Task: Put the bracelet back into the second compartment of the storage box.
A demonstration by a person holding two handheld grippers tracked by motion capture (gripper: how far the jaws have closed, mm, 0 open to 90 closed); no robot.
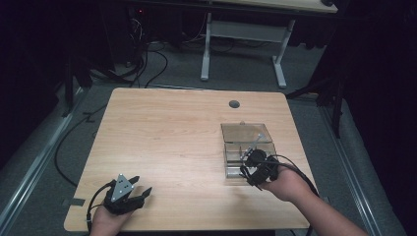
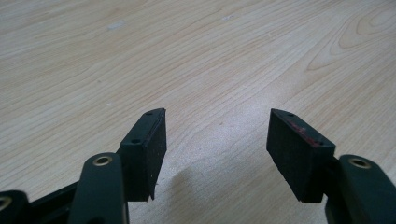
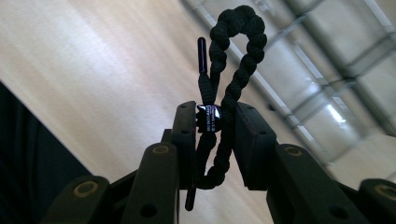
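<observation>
From the high view, the pale wood-grain worktop [image 1: 172,142] carries a clear plastic compartment box [image 1: 246,132] toward its right side, its hinged lid lying open on the far side and its dividers showing as thin bright lines. The right claw [image 1: 252,156] hangs over the near compartments of that box, but from this height what it grips is only a dark blur; a slim pale stick-like piece [image 1: 255,141] slants up just beyond it, too small to tell what it is.

The right gripper view settles what is held. Between the right claw [image 3: 217,128], whose two flat black pads stand narrow, sits a black braided cord [image 3: 238,60], thick and rope-like, bent into a closed loop that rises above the pads. A small glossy black bead or clasp with tiny lettering [image 3: 208,119] sits at the pinch point, and a smooth, shiny, stiff tip [image 3: 201,53] stands up beside the loop. The cord's lower end hangs down between the arms of the claw. Behind it the box walls show as blurred translucent ribs.

The left claw [image 1: 142,192] rests low at the near left corner of the worktop, a grey three-cornered plate on top. The left gripper view shows the left claw [image 2: 217,140] standing wide with nothing between its matte, finely textured rubber pads [image 2: 299,154], over bare wood with flowing grain.
</observation>
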